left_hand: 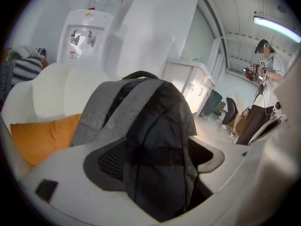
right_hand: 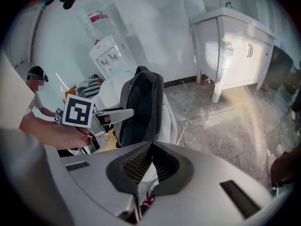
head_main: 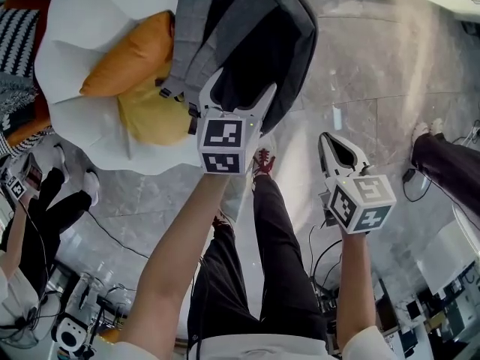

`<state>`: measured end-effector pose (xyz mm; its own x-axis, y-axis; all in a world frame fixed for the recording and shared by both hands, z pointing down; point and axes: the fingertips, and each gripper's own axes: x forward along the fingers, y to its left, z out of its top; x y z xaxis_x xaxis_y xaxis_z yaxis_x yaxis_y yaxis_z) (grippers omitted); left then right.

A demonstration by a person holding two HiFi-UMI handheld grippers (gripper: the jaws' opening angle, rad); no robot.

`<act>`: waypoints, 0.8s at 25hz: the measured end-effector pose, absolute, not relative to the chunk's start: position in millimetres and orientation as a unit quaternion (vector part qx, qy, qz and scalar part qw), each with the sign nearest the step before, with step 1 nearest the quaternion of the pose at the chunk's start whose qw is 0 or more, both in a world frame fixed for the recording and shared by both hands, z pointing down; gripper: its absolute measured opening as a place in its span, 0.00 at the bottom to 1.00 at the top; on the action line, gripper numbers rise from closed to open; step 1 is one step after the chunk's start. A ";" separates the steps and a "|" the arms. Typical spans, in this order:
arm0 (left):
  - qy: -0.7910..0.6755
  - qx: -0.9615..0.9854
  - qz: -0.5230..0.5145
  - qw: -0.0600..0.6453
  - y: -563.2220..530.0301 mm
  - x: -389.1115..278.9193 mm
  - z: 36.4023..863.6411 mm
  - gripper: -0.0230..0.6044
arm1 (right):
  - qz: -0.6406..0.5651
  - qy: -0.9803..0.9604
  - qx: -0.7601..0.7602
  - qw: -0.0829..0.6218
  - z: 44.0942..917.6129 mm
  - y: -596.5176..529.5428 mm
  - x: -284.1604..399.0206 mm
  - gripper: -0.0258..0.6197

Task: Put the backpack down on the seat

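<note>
Marble floor (head_main: 375,66) lay around the white seat (head_main: 82,137) at upper left of the head view, where the backpack (head_main: 247,36) stood. The left hand-held gripper (head_main: 244,82) gaped wide around it without pressing. The right hand-held gripper (head_main: 334,142) was closed and empty. Placement looked done, so next the left needed to draw back clear.

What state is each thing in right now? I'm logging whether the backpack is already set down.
backpack: standing on the seat, not gripped.
left gripper: open, jaws either side of the backpack.
right gripper: shut, empty.
orange cushion: lying on the seat beside the backpack.
</note>
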<state>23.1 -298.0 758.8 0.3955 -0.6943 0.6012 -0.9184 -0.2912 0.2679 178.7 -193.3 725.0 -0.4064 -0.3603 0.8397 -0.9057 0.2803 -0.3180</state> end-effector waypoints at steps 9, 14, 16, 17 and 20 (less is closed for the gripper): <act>-0.551 0.752 0.177 0.316 -259.6 -27.1 749.5 0.72 | 0.383 -0.744 0.438 0.329 707.8 -183.6 164.4 0.04; -0.558 0.758 0.167 0.294 -242.1 -39.8 728.8 0.65 | 0.344 -0.754 0.463 0.315 690.0 -180.7 163.4 0.04; -0.557 0.761 0.169 0.287 -234.1 -42.7 722.6 0.62 | 0.332 -0.756 0.470 0.312 685.3 -178.6 161.8 0.04; -0.556 0.763 0.170 0.283 -229.9 -43.7 719.5 0.59 | 0.330 -0.757 0.471 0.310 683.6 -177.1 160.5 0.04; -0.553 0.769 0.168 0.272 -217.9 -48.1 709.1 0.51 | 0.326 -0.763 0.469 0.303 677.4 -172.4 154.4 0.04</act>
<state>-48.1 -217.9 709.1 0.3314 -0.7598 0.5594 -0.9425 -0.2398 0.2327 154.4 -172.4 677.4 -0.3762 -0.5183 0.7680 -0.9132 0.3473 -0.2129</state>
